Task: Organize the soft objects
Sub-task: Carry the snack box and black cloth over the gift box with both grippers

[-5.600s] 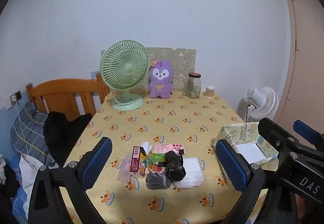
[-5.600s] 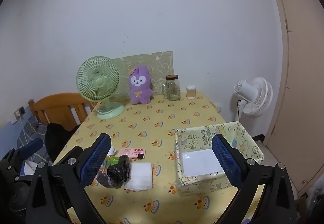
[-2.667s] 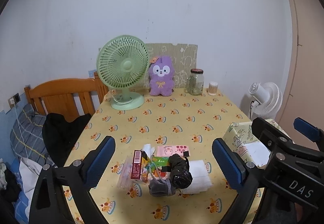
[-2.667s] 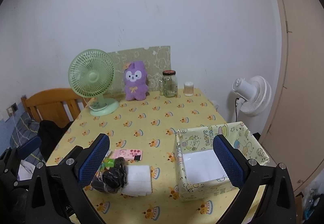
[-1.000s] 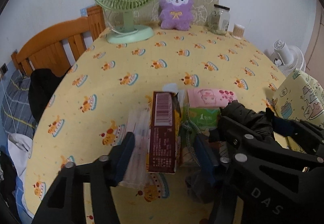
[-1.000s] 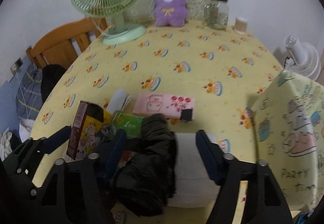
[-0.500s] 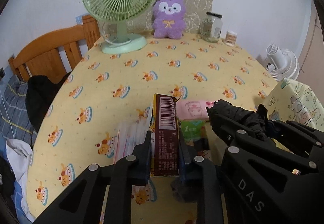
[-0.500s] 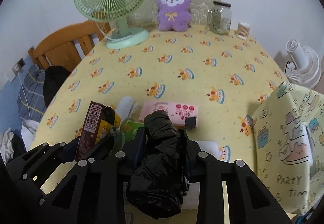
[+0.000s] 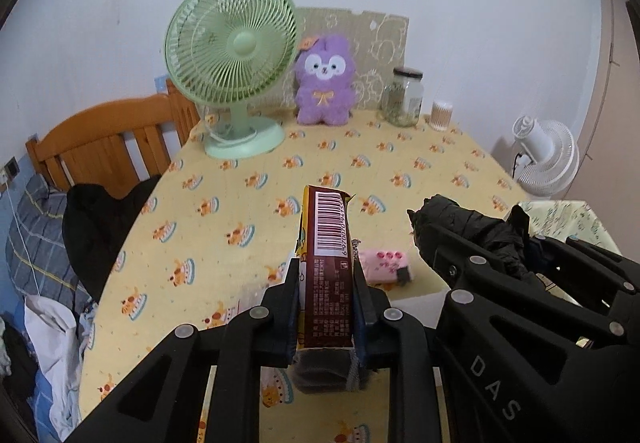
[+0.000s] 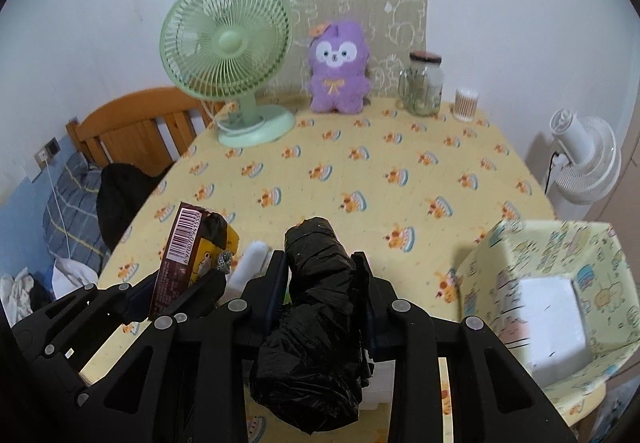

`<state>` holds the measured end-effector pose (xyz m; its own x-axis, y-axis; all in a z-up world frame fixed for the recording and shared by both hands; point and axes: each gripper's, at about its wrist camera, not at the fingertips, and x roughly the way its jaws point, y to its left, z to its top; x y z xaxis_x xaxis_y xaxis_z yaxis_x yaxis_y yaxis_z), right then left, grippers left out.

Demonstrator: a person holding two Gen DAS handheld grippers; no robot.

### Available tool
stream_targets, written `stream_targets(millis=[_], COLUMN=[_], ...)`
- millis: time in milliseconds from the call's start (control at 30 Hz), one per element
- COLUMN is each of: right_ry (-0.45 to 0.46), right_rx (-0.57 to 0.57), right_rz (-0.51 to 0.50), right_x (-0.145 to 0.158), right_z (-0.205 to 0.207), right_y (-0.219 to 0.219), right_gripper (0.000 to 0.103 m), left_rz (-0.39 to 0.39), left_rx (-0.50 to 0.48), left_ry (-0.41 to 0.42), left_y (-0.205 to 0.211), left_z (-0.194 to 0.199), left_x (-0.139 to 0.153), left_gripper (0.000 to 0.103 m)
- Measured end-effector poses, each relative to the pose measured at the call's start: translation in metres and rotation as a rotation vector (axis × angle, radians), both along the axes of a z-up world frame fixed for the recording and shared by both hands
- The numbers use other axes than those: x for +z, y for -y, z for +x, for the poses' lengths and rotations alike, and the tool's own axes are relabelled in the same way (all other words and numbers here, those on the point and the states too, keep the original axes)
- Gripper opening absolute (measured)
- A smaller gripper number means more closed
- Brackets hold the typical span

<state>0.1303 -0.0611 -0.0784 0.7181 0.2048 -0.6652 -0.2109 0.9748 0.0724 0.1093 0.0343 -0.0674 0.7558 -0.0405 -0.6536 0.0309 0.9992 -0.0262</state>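
My left gripper point(image 9: 326, 275) is shut on a brown snack box point(image 9: 327, 259) with a barcode, held upright above the table; the box also shows in the right wrist view point(image 10: 180, 255). My right gripper point(image 10: 322, 269) is shut on a roll of black plastic bags point(image 10: 316, 307), lifted off the table; the roll also shows in the left wrist view point(image 9: 468, 227). A pink tissue pack point(image 9: 382, 261) and a grey sock point(image 9: 324, 369) lie below on the yellow tablecloth point(image 9: 360, 171). An open patterned box point(image 10: 560, 283) stands at the right.
At the table's far edge stand a green fan point(image 10: 228, 55), a purple plush point(image 10: 340, 67), a glass jar point(image 10: 424, 83) and a small cup point(image 10: 465, 105). A wooden chair point(image 9: 108, 147) with dark clothes is at the left. A white floor fan point(image 10: 584, 159) stands at the right.
Both grippers went down to the pile and closed, the left on the snack box, the right on the black bag roll. Both have since lifted their objects off the table.
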Motion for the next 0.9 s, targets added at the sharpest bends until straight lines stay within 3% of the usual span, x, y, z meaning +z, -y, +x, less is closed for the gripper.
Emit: stream_targets(millis=[367, 900], right_ry=[0.125, 0.173], right_rx=[0.007, -0.028], right_rz=[-0.030, 0.002], right_x=[0.049, 0.064], right_z=[-0.020, -0.032], right_y=[0.023, 0.066], right_gripper=[0.035, 0.035], left_rz=[-0.005, 0.019], left_rx=[-0.016, -0.070], left_ry=[0.109, 0.145], left_y=[0.022, 0.064], left_z=[-0.013, -0.015], left_x=[0.041, 0.051], left_gripper=[0.021, 0.021])
